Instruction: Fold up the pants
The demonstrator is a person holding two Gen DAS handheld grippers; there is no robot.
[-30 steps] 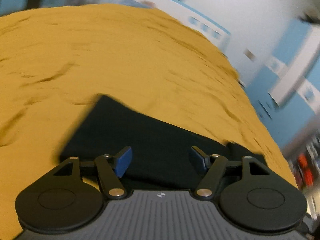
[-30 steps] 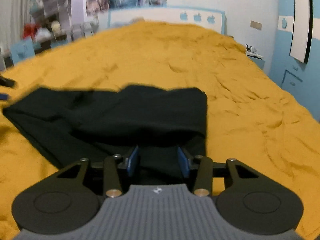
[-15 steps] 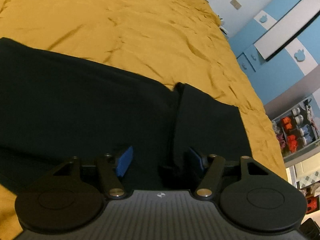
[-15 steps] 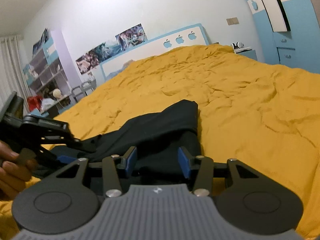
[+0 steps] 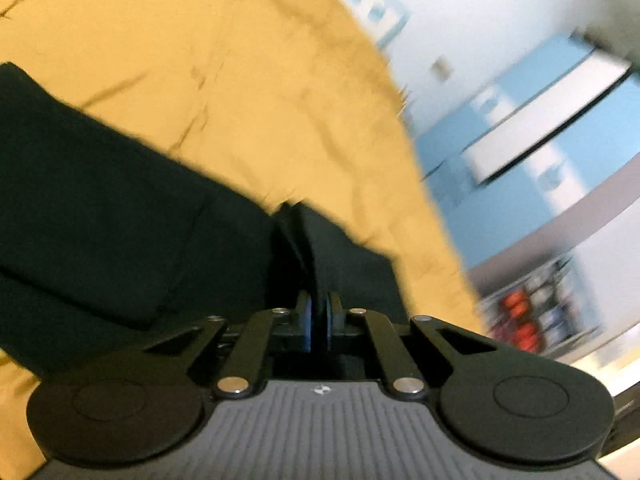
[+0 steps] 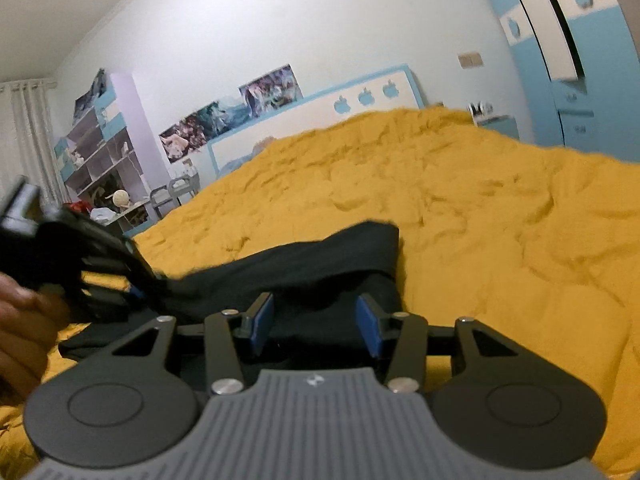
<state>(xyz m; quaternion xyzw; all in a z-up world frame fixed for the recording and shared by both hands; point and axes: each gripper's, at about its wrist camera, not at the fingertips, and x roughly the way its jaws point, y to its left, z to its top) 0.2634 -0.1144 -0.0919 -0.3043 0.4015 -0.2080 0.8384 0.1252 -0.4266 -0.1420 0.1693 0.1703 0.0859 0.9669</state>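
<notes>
Black pants [image 5: 100, 208] lie partly folded on a mustard-yellow bed cover [image 5: 260, 100]. My left gripper [image 5: 320, 316] is shut on a raised fold of the pants' edge, with dark fabric pinched between its blue pads. The right wrist view shows the pants [image 6: 320, 256] stretching away over the cover [image 6: 480, 220]. My right gripper [image 6: 314, 326] stands half open at their near end, with fabric between its blue pads [image 6: 260, 322], whose inner faces stay bare. At far left the left gripper [image 6: 140, 290], held by a hand [image 6: 20, 320], grips the pants' left edge.
A white and blue headboard [image 6: 320, 120] and posters close the far end of the bed. A shelf unit [image 6: 100, 152] and a small cart [image 6: 180, 192] stand to the left. A blue wardrobe [image 6: 580, 60] lines the right wall.
The left gripper's jaws have closed on a fold of the pants, and its view has swung and blurred. The right gripper has tilted closer to level, and the left gripper has come into its view.
</notes>
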